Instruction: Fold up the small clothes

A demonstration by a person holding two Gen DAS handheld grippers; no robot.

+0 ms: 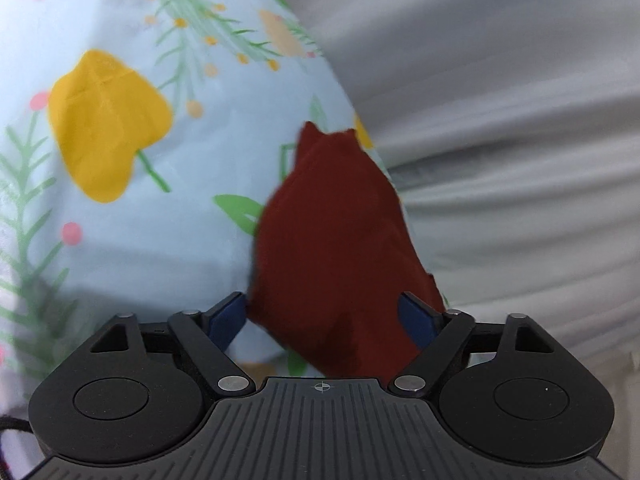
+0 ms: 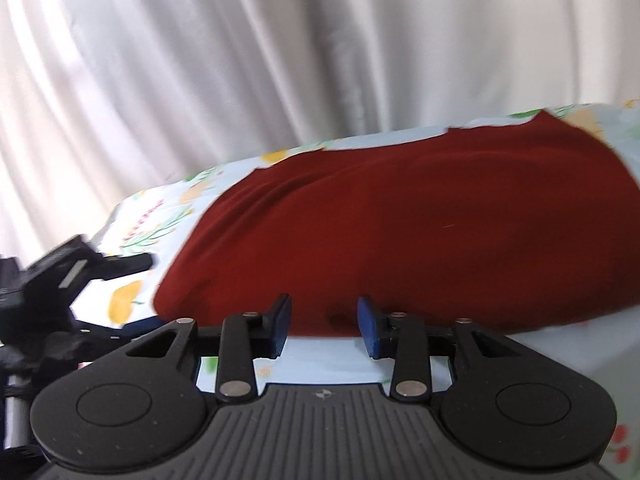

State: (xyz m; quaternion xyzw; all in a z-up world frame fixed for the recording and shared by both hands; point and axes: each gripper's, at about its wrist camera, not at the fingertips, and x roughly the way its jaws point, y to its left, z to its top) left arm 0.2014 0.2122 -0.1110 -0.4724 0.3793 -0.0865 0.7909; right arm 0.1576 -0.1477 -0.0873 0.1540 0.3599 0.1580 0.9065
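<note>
- A dark red knit garment (image 2: 400,232) lies on a pale blue bedsheet printed with yellow flowers and green sprigs (image 1: 132,240); behind both hangs a white pleated curtain (image 2: 240,60).
- In the left wrist view the left gripper (image 1: 322,316) has its blue-padded fingers (image 1: 226,316) spread wide, with a bunched part of the dark red garment lying between them; the jaws stand apart and are not pressed onto the cloth.
- In the right wrist view the right gripper (image 2: 324,324) sits at the near edge of the garment, its blue pads (image 2: 370,326) apart with a gap between them; the cloth's hem lies just beyond the tips, and I cannot tell whether it touches them.
- The left gripper's black body also shows at the left edge of the right wrist view, beside the garment's end.
- Both views are blurred.
</note>
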